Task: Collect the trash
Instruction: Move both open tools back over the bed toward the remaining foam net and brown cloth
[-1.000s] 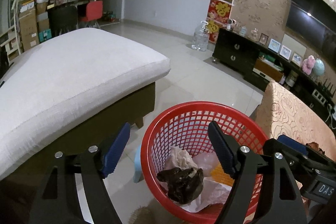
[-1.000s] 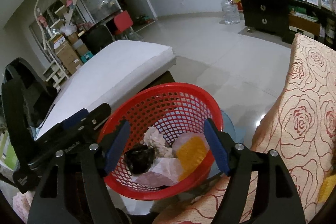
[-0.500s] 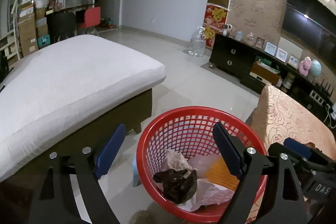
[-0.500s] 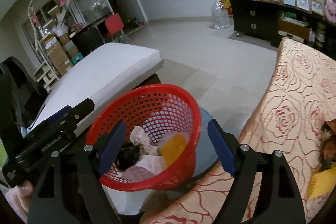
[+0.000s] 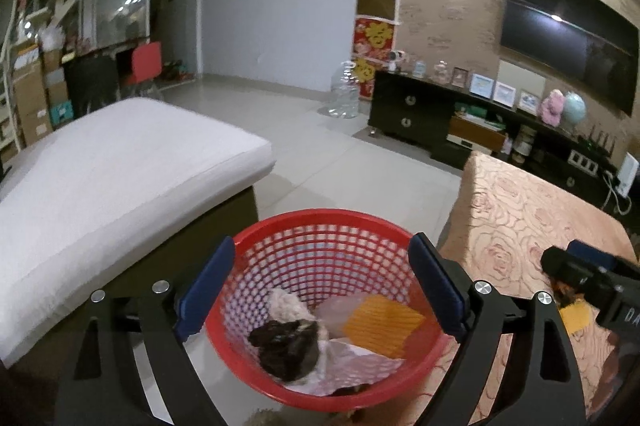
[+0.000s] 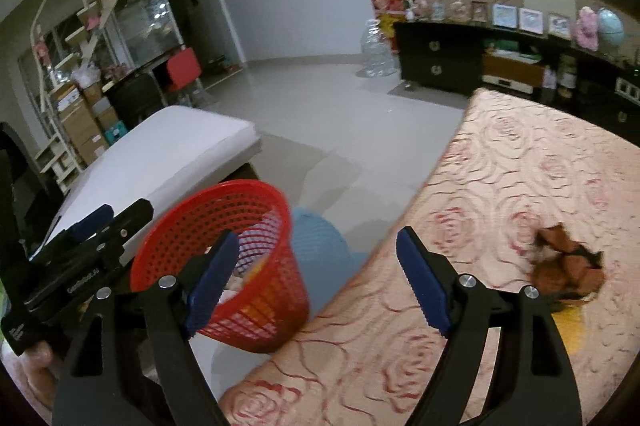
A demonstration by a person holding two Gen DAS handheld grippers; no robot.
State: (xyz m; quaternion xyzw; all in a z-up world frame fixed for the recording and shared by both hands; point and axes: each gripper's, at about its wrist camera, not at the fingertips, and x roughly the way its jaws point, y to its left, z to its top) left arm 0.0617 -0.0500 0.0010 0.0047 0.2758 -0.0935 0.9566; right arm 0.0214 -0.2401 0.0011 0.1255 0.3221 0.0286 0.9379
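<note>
Your left gripper [image 5: 320,282] is opening over the red basket [image 5: 320,226], which holds dark, white and orange scraps. Your right gripper [image 6: 316,280] is spread wide and empty above the rose-patterned table [image 6: 500,186]. A crumpled brown wrapper [image 6: 566,266] lies near its right edge, apart from both grippers.

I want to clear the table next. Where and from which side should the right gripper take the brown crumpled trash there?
Grip the brown trash across its raised crumpled middle, coming from above and from the near edge of the table. It lies in a low, loose heap on the flat cloth, so a side approach would probably just push it. The right gripper is empty and open.
</note>
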